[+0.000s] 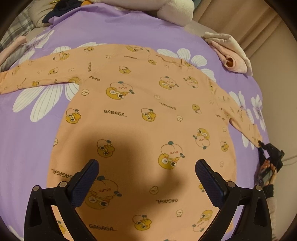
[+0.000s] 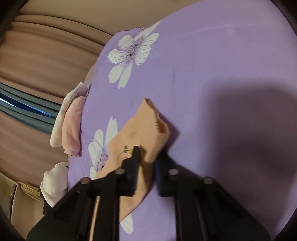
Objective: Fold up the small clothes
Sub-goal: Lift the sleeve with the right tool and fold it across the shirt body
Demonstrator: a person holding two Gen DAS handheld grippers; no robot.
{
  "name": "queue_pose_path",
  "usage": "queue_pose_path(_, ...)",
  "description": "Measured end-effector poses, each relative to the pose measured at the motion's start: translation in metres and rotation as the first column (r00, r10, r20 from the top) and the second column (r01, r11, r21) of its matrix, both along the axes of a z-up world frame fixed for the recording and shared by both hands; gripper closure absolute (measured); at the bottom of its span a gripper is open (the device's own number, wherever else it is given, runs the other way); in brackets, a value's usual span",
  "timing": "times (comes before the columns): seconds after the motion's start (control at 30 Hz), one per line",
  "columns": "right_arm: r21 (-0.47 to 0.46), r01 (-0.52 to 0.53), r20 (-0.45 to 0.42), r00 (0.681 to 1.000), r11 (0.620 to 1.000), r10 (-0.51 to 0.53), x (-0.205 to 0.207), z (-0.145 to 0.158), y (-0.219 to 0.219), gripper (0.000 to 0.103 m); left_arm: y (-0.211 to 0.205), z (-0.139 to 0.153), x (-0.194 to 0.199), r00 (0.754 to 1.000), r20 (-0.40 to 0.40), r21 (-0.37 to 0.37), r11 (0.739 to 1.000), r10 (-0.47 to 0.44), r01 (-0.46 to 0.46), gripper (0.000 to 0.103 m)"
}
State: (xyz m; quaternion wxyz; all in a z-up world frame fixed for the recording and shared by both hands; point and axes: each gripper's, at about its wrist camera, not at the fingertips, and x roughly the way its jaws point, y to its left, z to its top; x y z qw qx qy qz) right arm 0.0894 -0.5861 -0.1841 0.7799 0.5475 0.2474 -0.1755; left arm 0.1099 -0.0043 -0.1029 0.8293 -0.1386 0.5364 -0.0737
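At the far left a plaid cloth (image 1: 13,31) is bunched at the bed's edge, and the shirt's (image 1: 141,118) left sleeve (image 1: 35,74) reaches out toward it across the purple sheet (image 1: 33,140). The shirt lies flat and spread, peach with little cartoon ducks (and "GAGAGA" printed all over). Above its lower half hangs the left gripper (image 1: 146,178), jaws spread wide with nothing between them, throwing a dark shadow on the cloth. Beyond the collar sits a white plush toy (image 1: 174,11). Further right, a folded pink-and-cream pile (image 1: 230,53) rests near the sheet's edge, with a beige curtain (image 1: 241,20) behind. At the far right the right sleeve (image 1: 239,113) runs down to its cuff (image 2: 156,129), where the right gripper (image 2: 148,157) is clenched on the fabric, the cuff bunching up out of its jaws.
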Motion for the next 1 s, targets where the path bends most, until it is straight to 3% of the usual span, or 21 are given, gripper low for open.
queue_pose_path(0.1,0.001,-0.006,0.002,1.000,1.000,0.006,-0.003,-0.002,-0.003,0.098,0.001,-0.001,0.000,1.000,-0.006,0.012,1.000,-0.001,0.001,0.001)
queue_pose_path(0.23,-0.089,-0.040,-0.044,0.998,0.995,0.036,0.003,0.020,0.005,0.096,0.007,0.002,-0.002,1.000,0.001,0.011,1.000,0.013,-0.013,0.001)
queue_pose_path(0.43,-0.237,-0.143,0.015,0.988,0.961,0.151,0.016,0.086,0.029,0.096,0.024,0.000,-0.006,0.996,-0.025,0.044,0.996,0.084,-0.082,0.001)
queue_pose_path(0.6,-0.337,-0.242,0.012,0.965,0.910,0.261,0.036,0.135,0.065,0.096,0.044,-0.003,-0.011,0.990,-0.056,-0.002,0.991,0.131,-0.131,0.001)
queue_pose_path(0.7,-0.412,-0.319,-0.020,0.940,0.853,0.342,0.056,0.164,0.101,0.096,0.053,-0.001,-0.012,0.988,-0.063,-0.013,0.990,0.141,-0.142,0.001)
queue_pose_path(0.8,-0.511,-0.399,-0.049,0.898,0.762,0.437,0.076,0.194,0.154,0.096,0.065,0.003,-0.014,0.987,-0.055,-0.036,0.988,0.150,-0.152,0.001)
queue_pose_path(1.0,-0.624,-0.502,-0.098,0.810,0.599,0.578,0.110,0.225,0.250,0.096,0.092,0.007,-0.023,0.985,-0.040,-0.051,0.984,0.166,-0.168,0.001)
